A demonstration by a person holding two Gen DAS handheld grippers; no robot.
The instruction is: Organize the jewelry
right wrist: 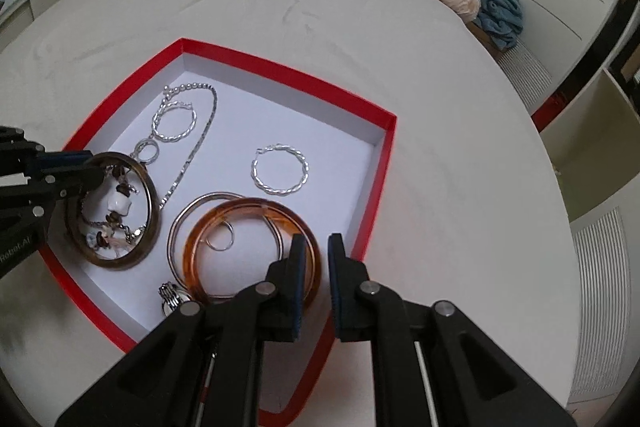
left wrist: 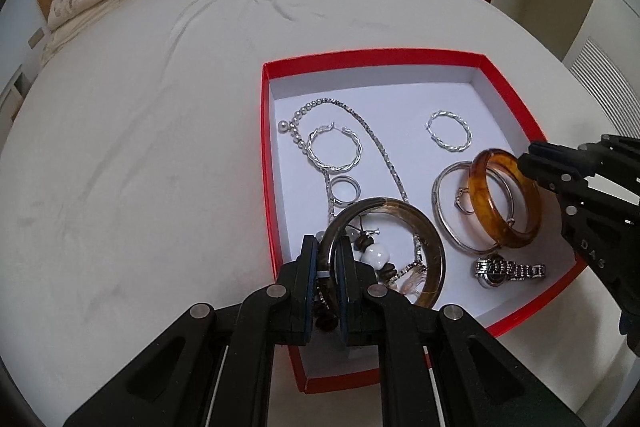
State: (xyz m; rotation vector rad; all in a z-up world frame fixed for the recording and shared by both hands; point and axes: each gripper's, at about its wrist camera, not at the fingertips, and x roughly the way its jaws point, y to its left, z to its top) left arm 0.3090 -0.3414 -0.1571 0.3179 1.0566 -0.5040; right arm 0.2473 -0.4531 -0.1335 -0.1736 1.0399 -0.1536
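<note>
Amber bangle (right wrist: pixel 252 251) rim sits between right gripper (right wrist: pixel 314 287) parted fingers; left gripper (left wrist: pixel 326 291) clamps dark bangle (left wrist: pixel 384 251).

Left hand-held gripper (left wrist: pixel 329 259) showing matte black angular linkage arms, round silver pivot pins shining at the joints, dark blue pads lining the flat fingers, right hand-held gripper (right wrist: pixel 314 259) wearing the same black-and-blue build, white lettering showing on each one's side
</note>
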